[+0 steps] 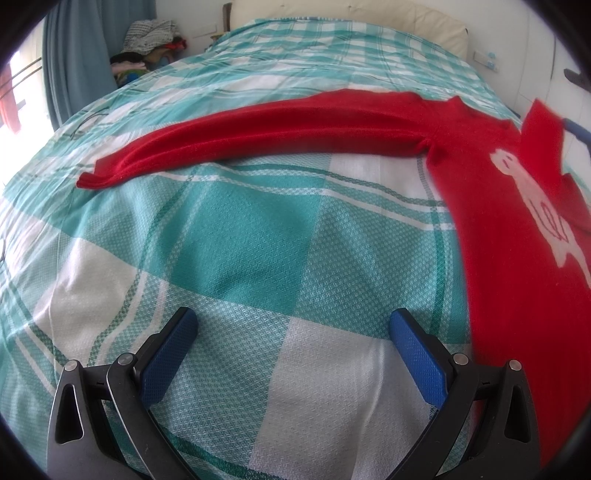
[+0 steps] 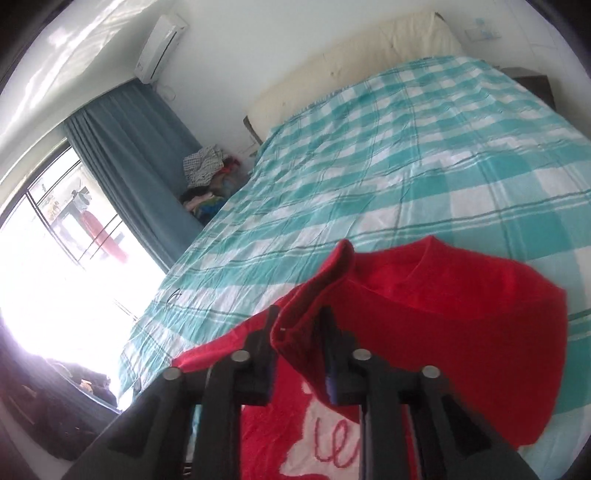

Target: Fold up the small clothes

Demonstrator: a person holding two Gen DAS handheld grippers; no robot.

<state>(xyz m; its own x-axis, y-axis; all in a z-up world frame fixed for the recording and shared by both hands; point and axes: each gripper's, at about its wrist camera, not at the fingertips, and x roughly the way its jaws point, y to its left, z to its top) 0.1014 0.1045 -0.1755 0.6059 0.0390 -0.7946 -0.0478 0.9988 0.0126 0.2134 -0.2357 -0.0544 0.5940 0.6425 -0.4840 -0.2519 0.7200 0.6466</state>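
Blurring sweater [image 2: 461,314] cuff hides right claw [image 2: 299,325] pads.

The sweater [image 1: 517,236] lies on the bed [image 1: 229,236] to my right, one sleeve [image 1: 258,136] stretched out leftward; the pillow [image 1: 369,18] sits behind, at the head.

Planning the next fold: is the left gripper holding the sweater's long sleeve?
No, the left gripper is open over the bedsheet, away from the sleeve.
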